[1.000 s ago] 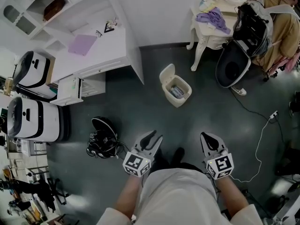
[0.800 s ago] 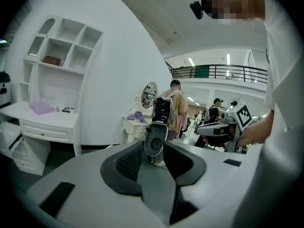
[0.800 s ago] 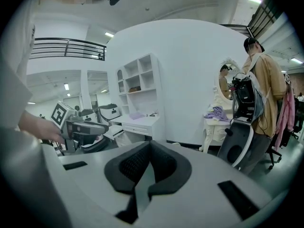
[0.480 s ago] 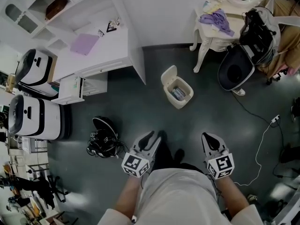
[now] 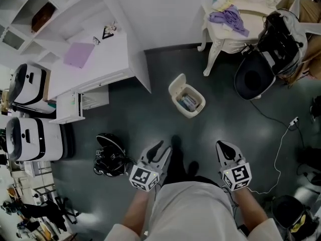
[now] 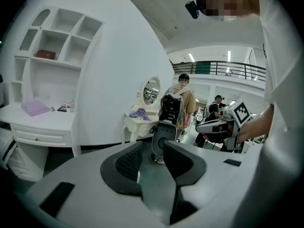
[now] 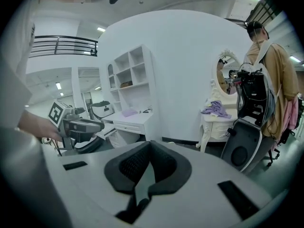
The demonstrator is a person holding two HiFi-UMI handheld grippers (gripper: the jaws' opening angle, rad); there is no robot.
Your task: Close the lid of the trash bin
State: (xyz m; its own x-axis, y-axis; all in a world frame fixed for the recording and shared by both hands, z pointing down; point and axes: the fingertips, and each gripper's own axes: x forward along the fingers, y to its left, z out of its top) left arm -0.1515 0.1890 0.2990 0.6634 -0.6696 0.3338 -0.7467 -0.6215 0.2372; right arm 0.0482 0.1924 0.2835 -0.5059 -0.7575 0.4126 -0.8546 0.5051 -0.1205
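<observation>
1. The left hand-held gripper [image 5: 163, 148] has its jaws moderately apart and empty. The right hand-held gripper [image 5: 224, 147] has its jaws together, holding nothing.
2. Between them, what looks like a dark shoe [image 5: 175, 144] has stepped forward since a second ago.
3. The small cream plastic trash bin [image 5: 189, 115] stands on the dark grey floor [image 5: 150, 119], slightly nearer than before yet well apart from both grippers. Its flip lid [image 5: 177, 83] stands open.
4. This looks like the approach; the closing itself is not begun.

Small cream trash bin [image 5: 191, 113] stands upright on the dark floor, lid [image 5: 176, 83] hinged open, litter inside.
</observation>
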